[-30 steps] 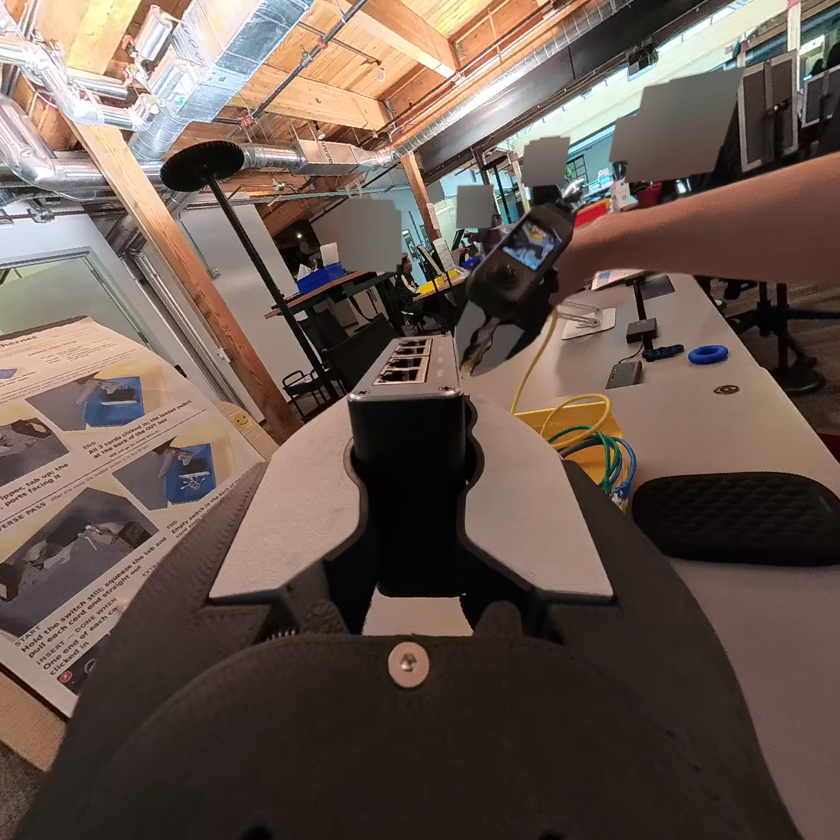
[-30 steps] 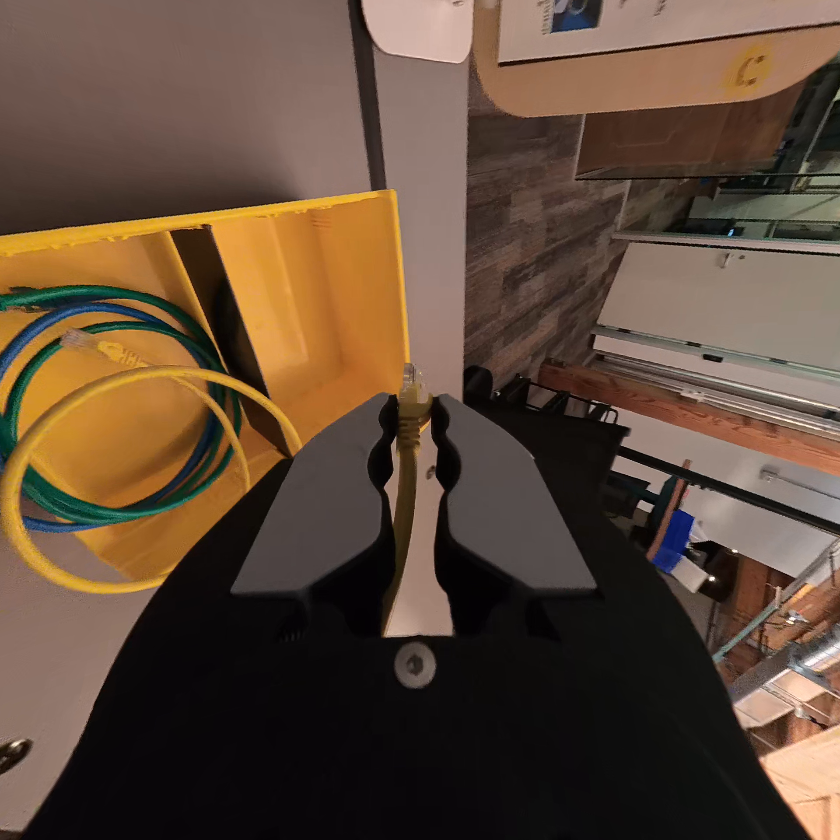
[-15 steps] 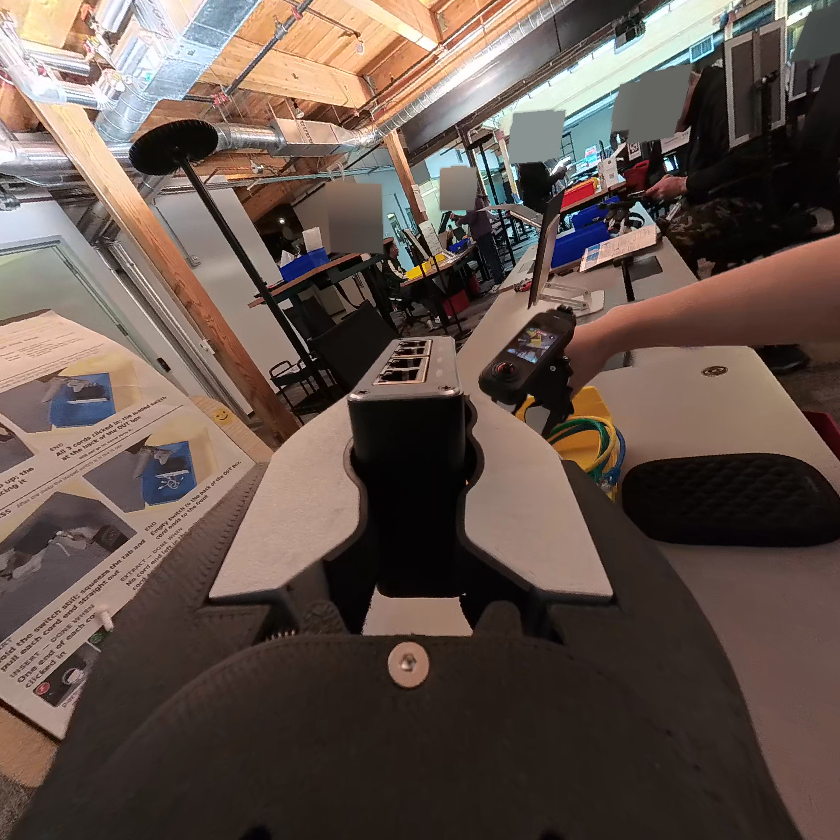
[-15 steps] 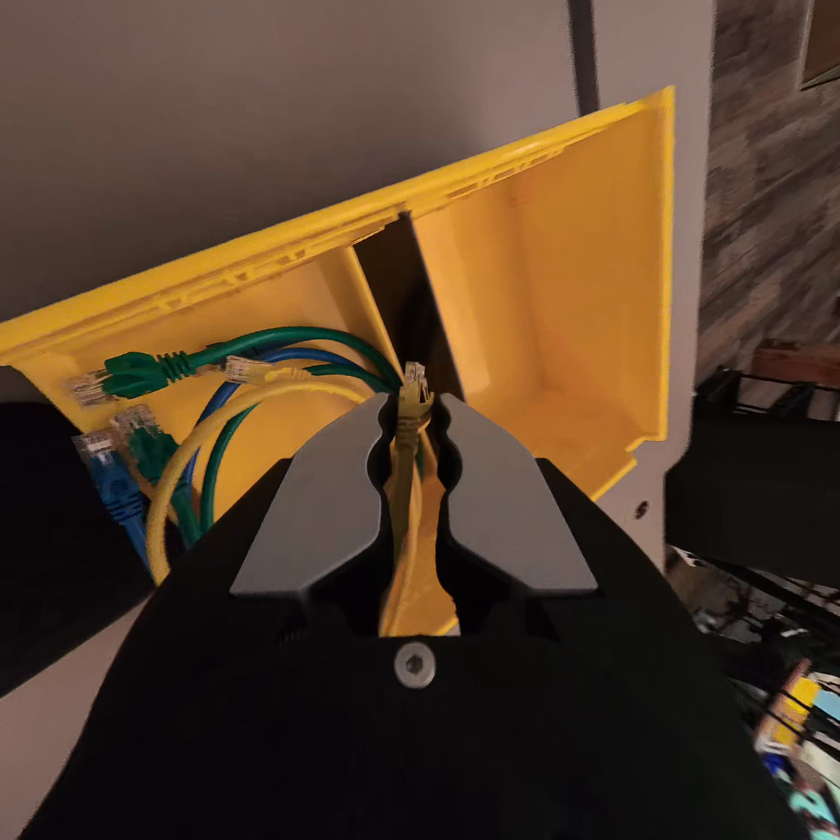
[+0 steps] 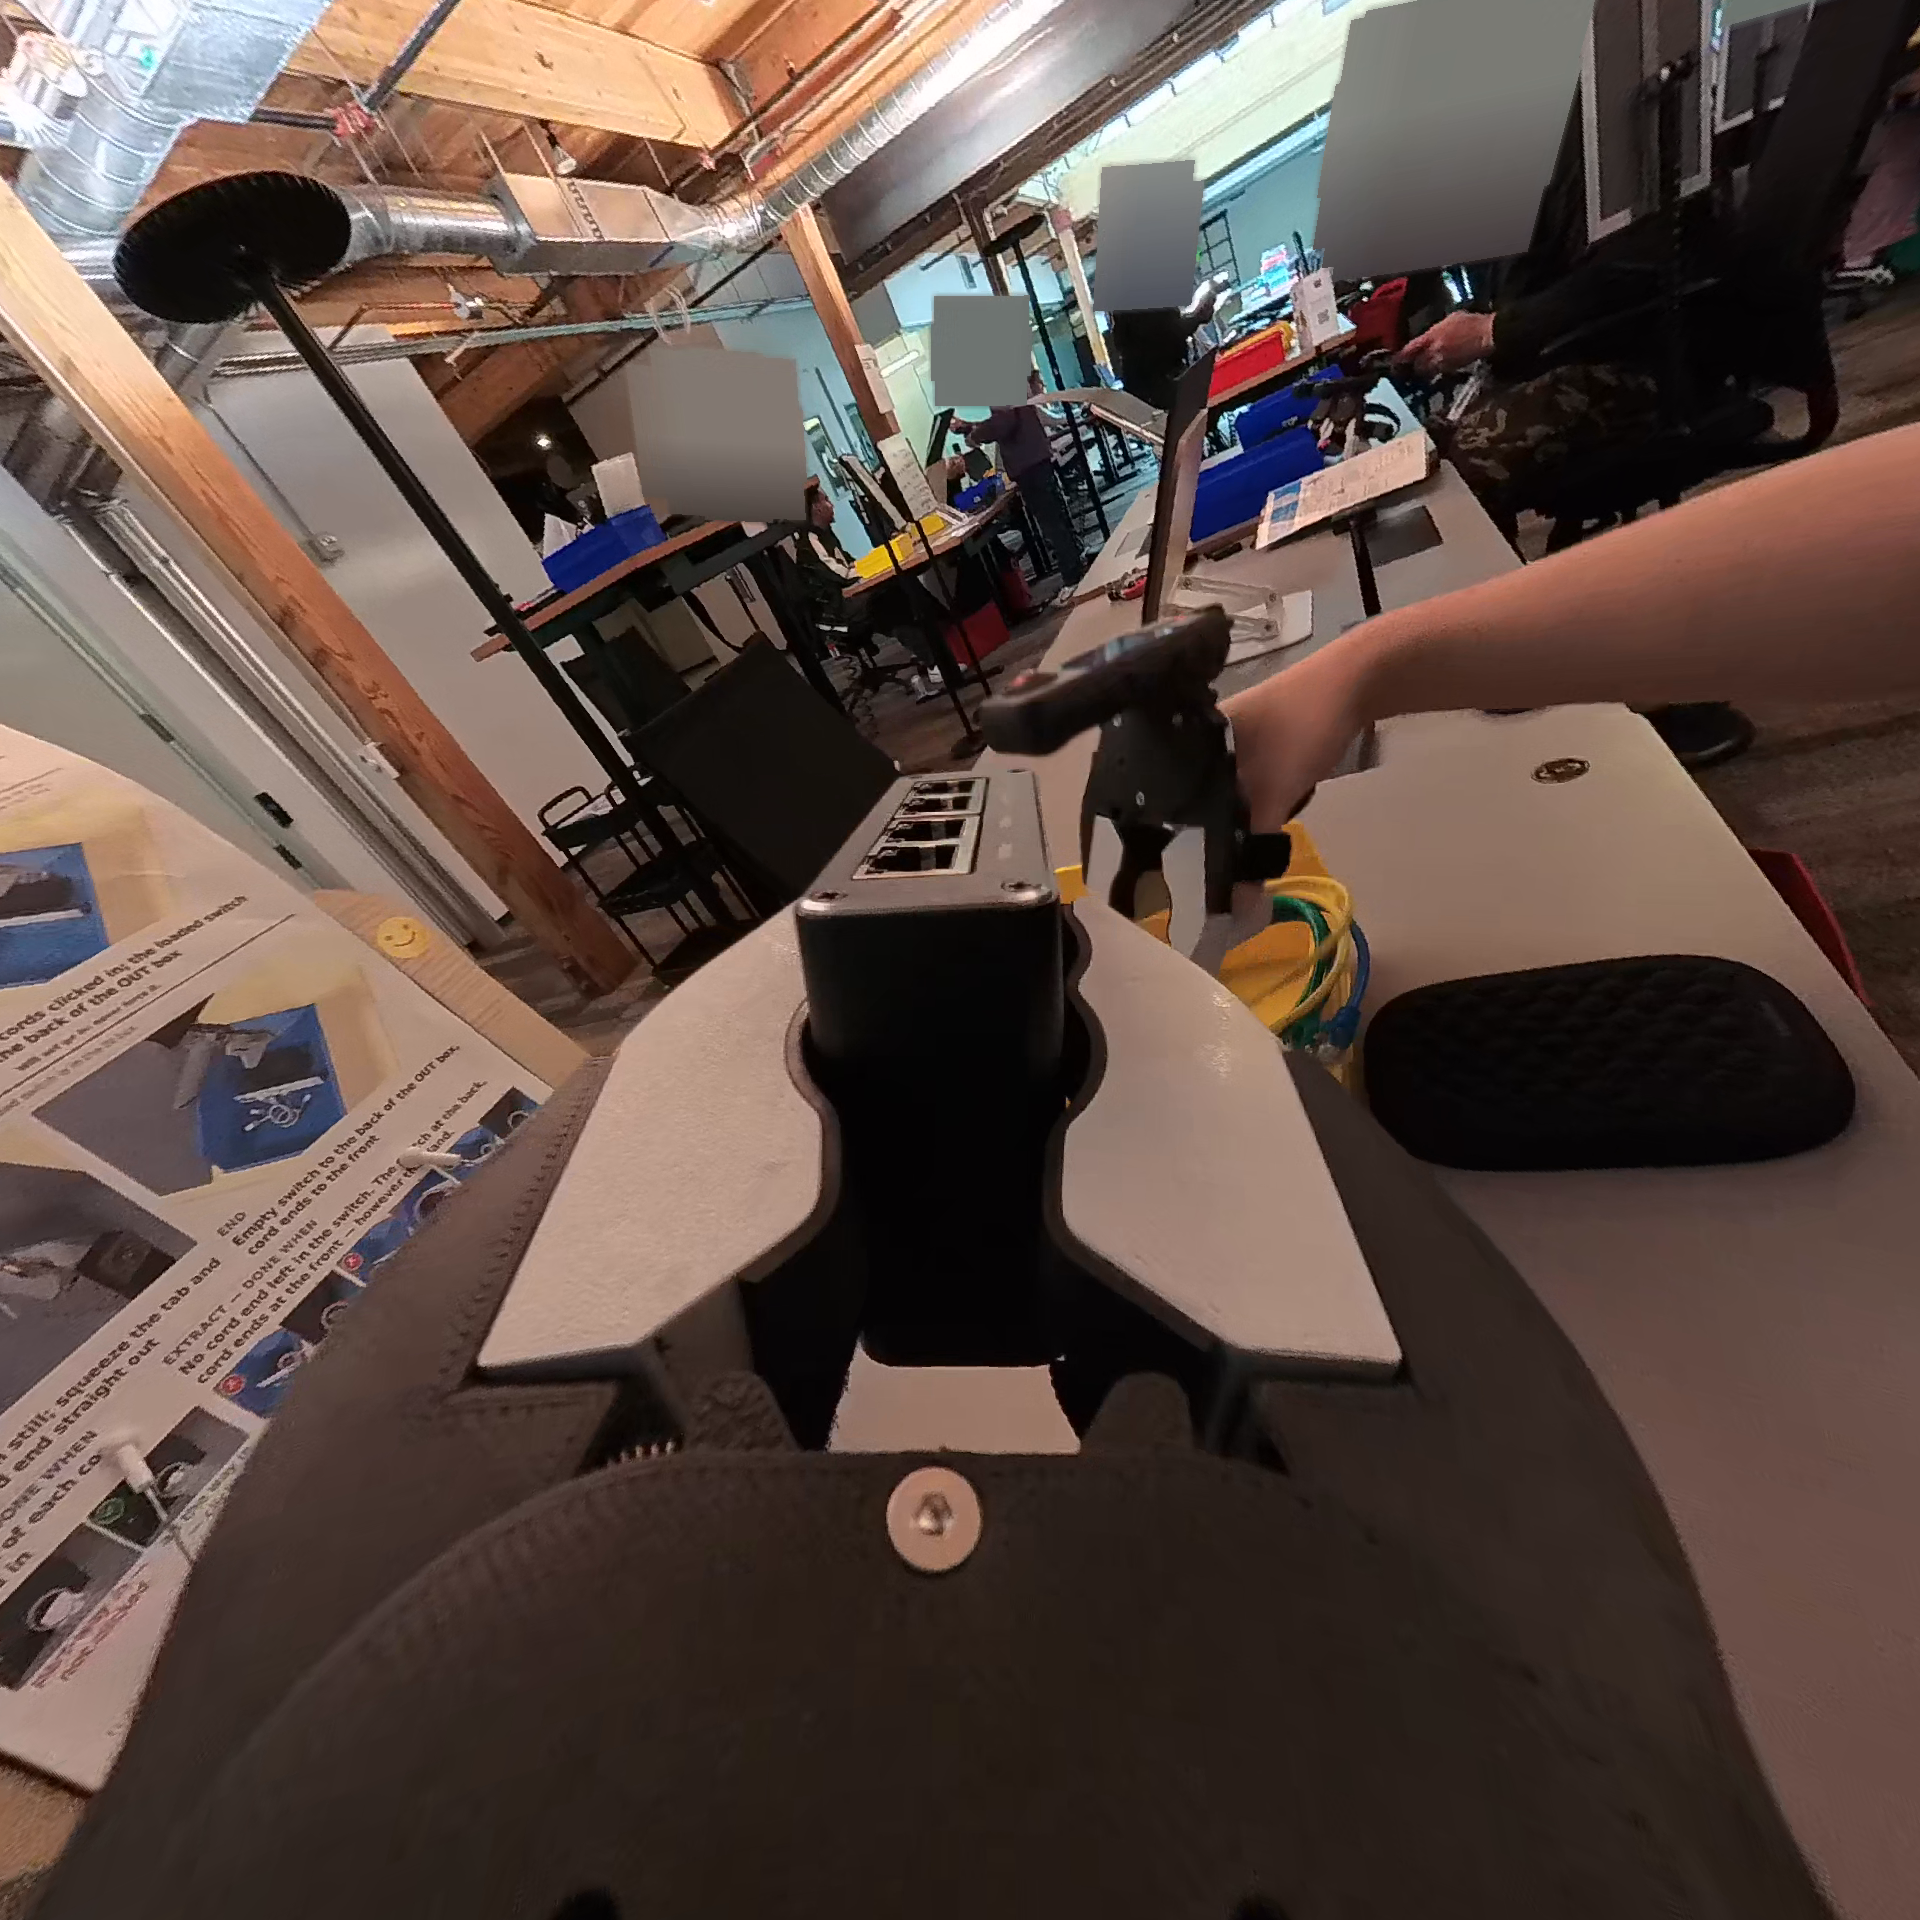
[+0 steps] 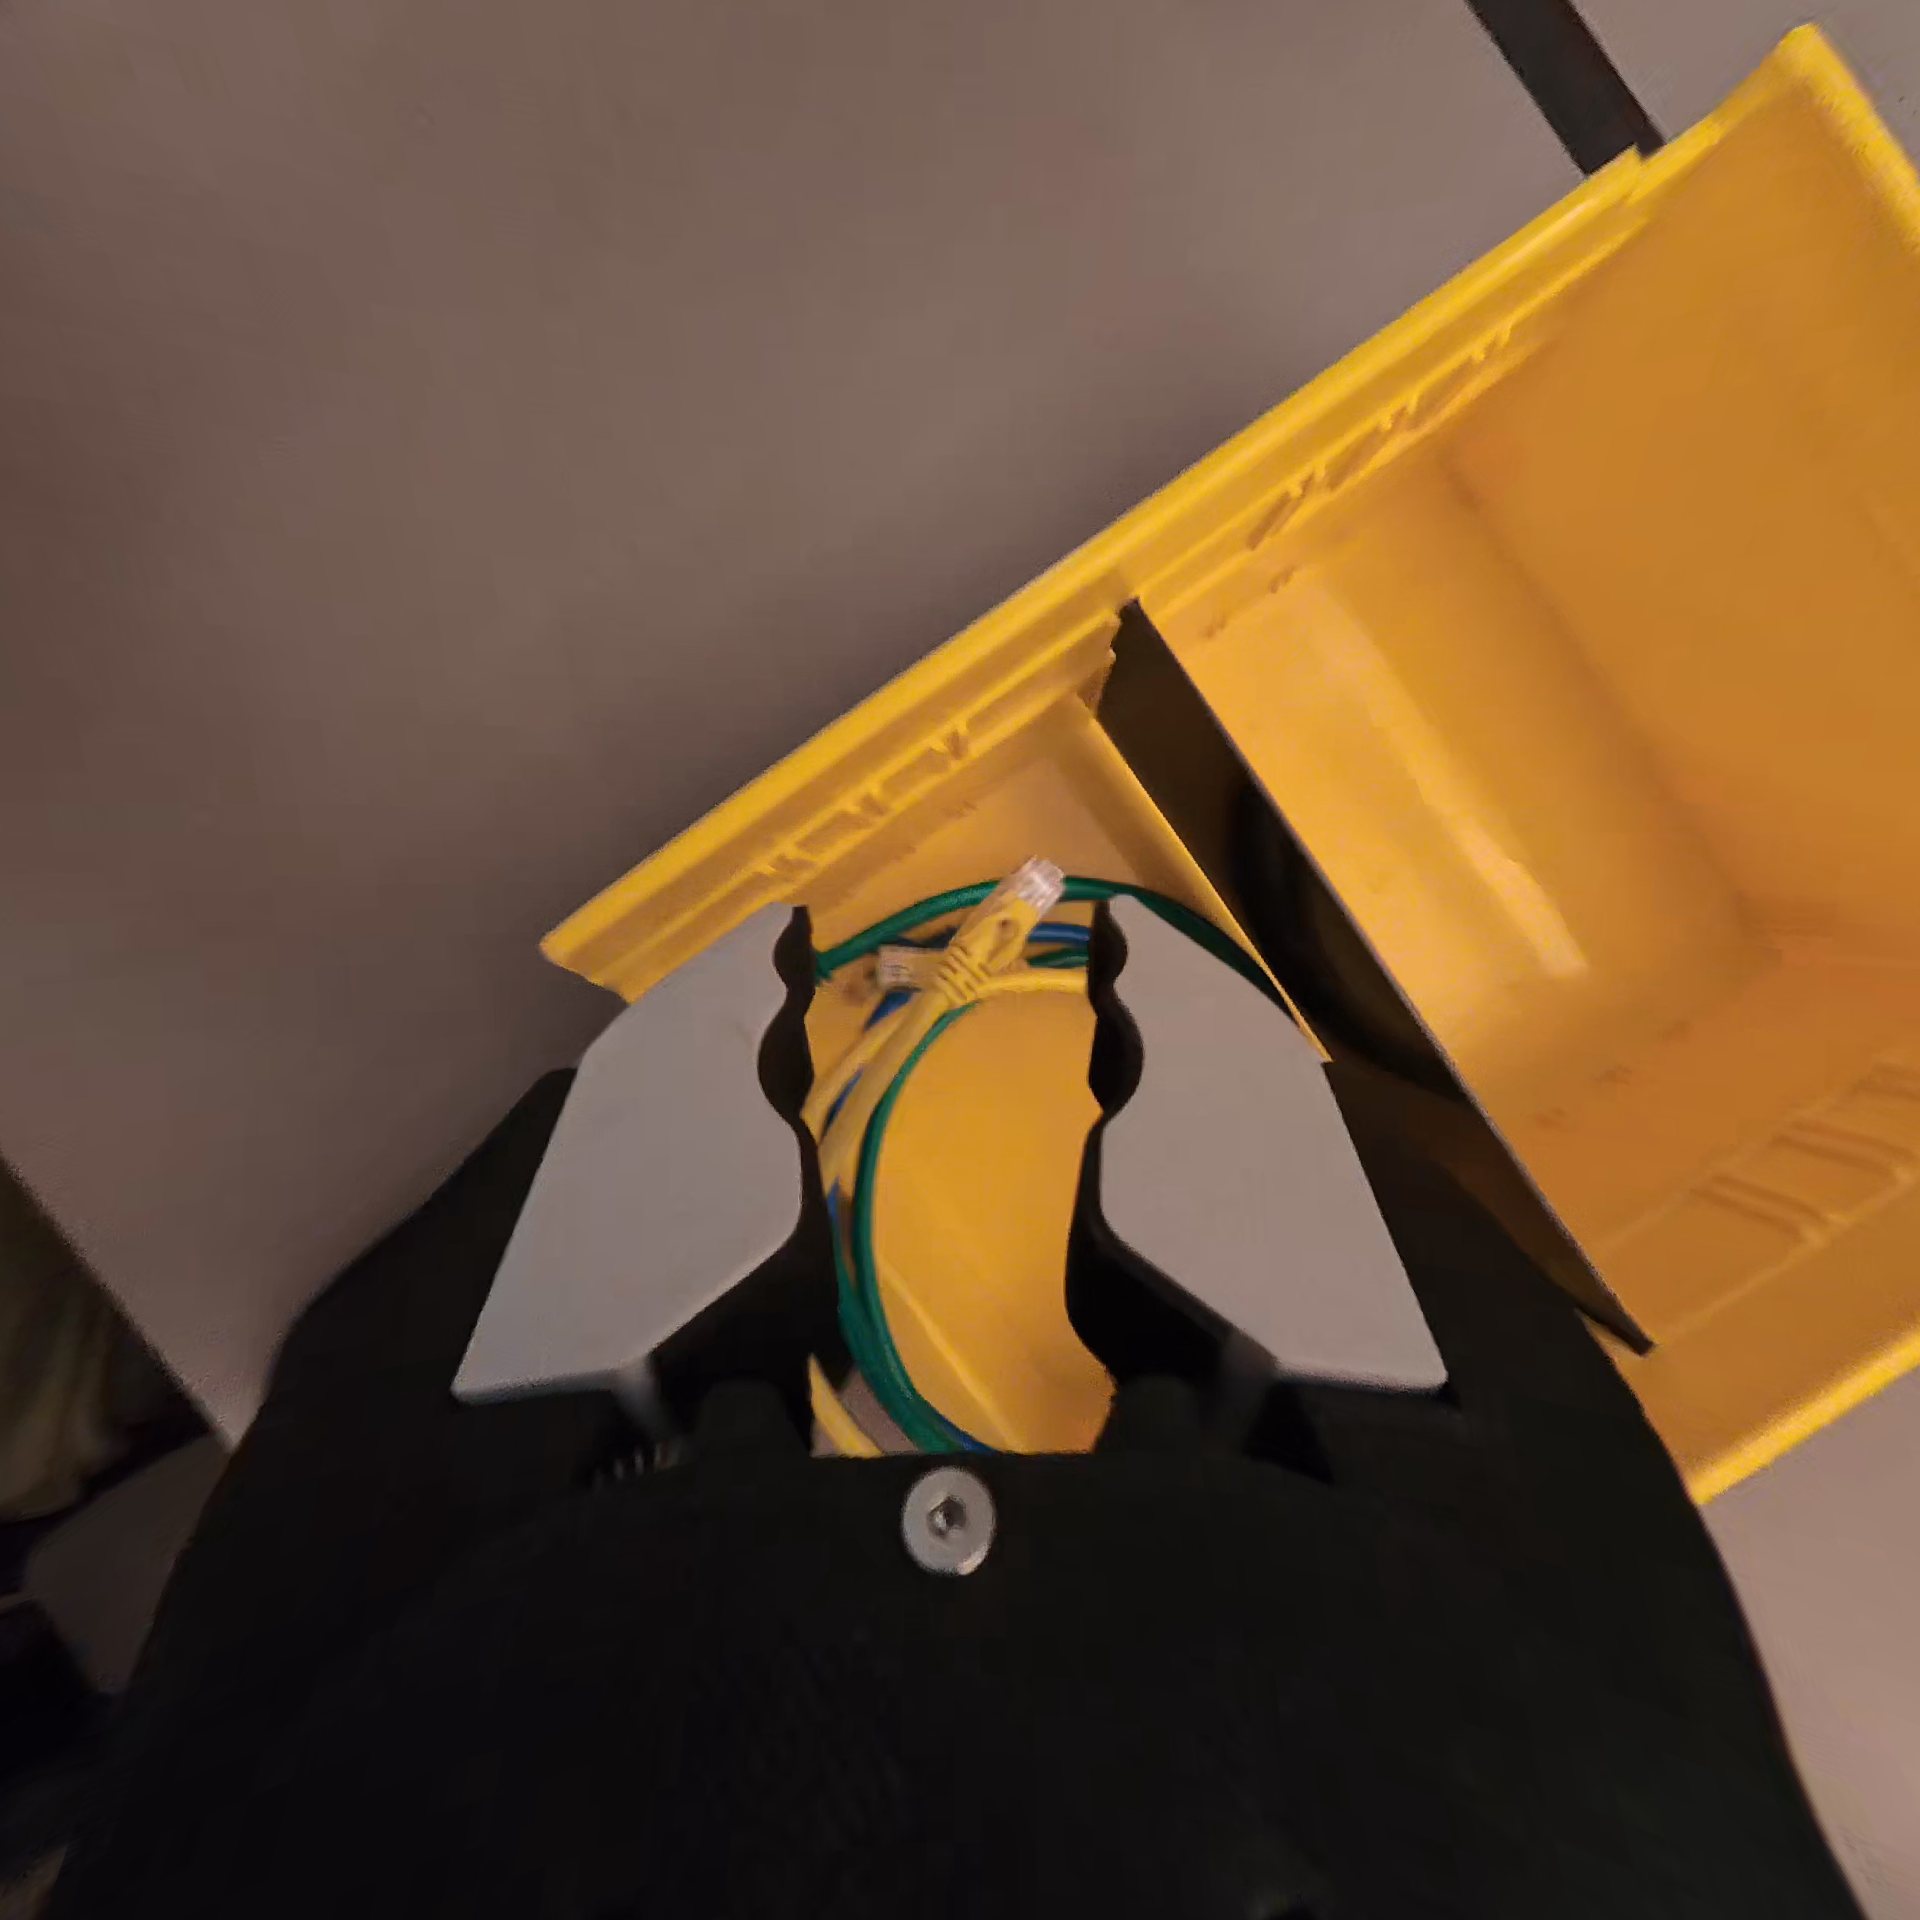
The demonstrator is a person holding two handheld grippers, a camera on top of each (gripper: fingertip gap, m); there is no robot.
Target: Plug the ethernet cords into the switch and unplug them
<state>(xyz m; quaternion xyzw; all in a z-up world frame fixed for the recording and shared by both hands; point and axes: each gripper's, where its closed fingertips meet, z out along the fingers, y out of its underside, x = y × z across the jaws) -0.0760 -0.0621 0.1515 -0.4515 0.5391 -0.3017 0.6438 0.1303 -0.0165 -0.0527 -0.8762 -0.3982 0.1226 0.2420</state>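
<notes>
Table (image 5: 1621,1351) surface, grey, carried a black textured pad (image 5: 1600,1060) and a yellow bin (image 6: 1507,810) well toward its far edge; the bin's interior was legible only in the right wrist view, which showed a black divider (image 6: 1195,769) splitting it into two compartments. An instruction sheet (image 5: 156,1195) stood to the left, seen in the left wrist view alone. The left gripper (image 5: 935,997) was clenched on the black switch (image 5: 935,1039), which was held off the table with its row of ports (image 5: 925,826) facing upward and no cord seated in any visible port. The right gripper (image 6: 951,935) stood with its jaws spread wide and nothing between them, poised directly over the bin's cord compartment; the left wrist view confirmed it (image 5: 1174,914) pointing down into the bin beside the switch, held by a person's hand (image 5: 1288,748). Within that compartment lay the yellow cord (image 6: 935,997) coiled with the green cord (image 6: 883,1195) and the blue cord (image 6: 1049,935). The yellow cord's clear plug (image 6: 1034,885) rested free on top of the coil, between the spread fingertips and touching neither. The other compartment held no cords.
</notes>
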